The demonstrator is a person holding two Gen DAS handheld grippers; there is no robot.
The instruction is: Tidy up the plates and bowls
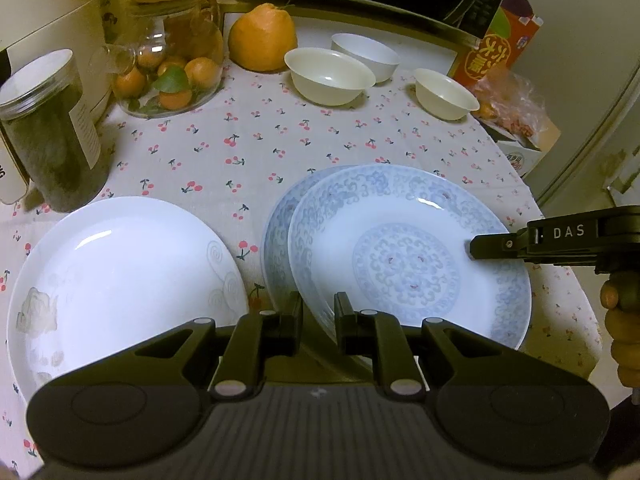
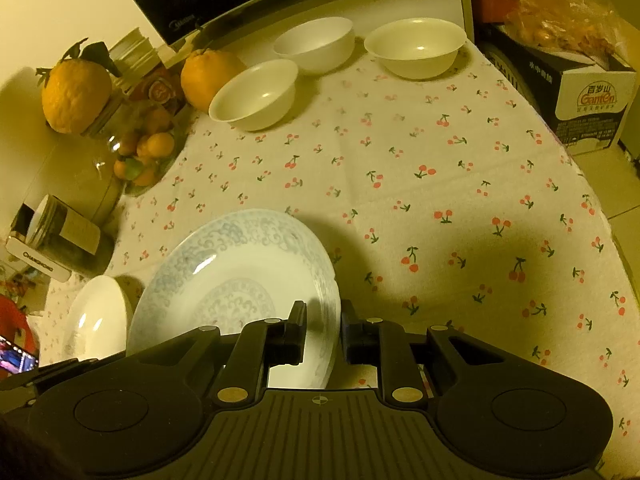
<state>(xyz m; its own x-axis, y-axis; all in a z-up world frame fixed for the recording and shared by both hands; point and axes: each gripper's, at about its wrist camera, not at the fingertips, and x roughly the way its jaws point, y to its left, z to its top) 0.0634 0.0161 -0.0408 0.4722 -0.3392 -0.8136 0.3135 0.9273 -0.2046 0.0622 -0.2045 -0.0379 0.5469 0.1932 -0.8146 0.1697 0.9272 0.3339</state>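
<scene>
Both grippers pinched the upper blue-patterned plate (image 1: 408, 256) by its rim: the left gripper (image 1: 318, 314) had its jaws narrow on the near edge, the right gripper (image 2: 323, 322) narrow on the right edge. That plate sat off-centre on a second patterned plate (image 1: 276, 224) on the cherry-print tablecloth (image 1: 240, 140), just beside a plain white plate (image 1: 120, 272); 3 white bowls (image 1: 330, 76) stood well apart at the back. The likely trouble was glazed rim slipping from thin pads, uneven lifting between the 2 hands tilting it, or the lower plate being dragged into the white one.
</scene>
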